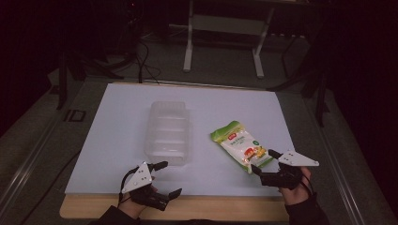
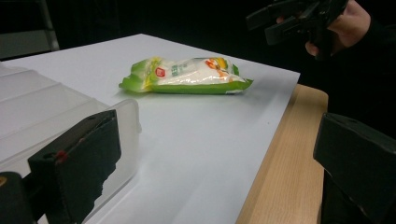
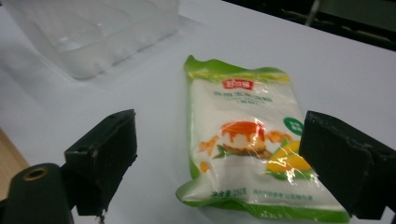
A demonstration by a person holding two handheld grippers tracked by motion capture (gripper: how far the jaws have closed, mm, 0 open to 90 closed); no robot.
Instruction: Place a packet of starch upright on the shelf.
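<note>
A green-and-white food pouch [image 1: 241, 145] lies flat on the white sheet [image 1: 117, 122] covering the table, toward the right side and near the front edge. The right gripper [image 1: 262, 161] sits at the pouch's near end with its jaws spread wide; the right gripper view shows them on either side of the pouch's lower part, not pressing on it (the far jaw overlaps the pouch's edge in that view, so contact there cannot be judged). To the left of the pouch, well apart from it, stands a clear plastic container [image 1: 169, 132], empty and ribbed inside. The left gripper [image 1: 168, 178] hovers at the near left, just beside the container's near end, jaws wide apart with nothing between them. Bare sheet separates pouch and container. A strip of wooden table edge [image 1: 211, 208] shows at the front.
</note>
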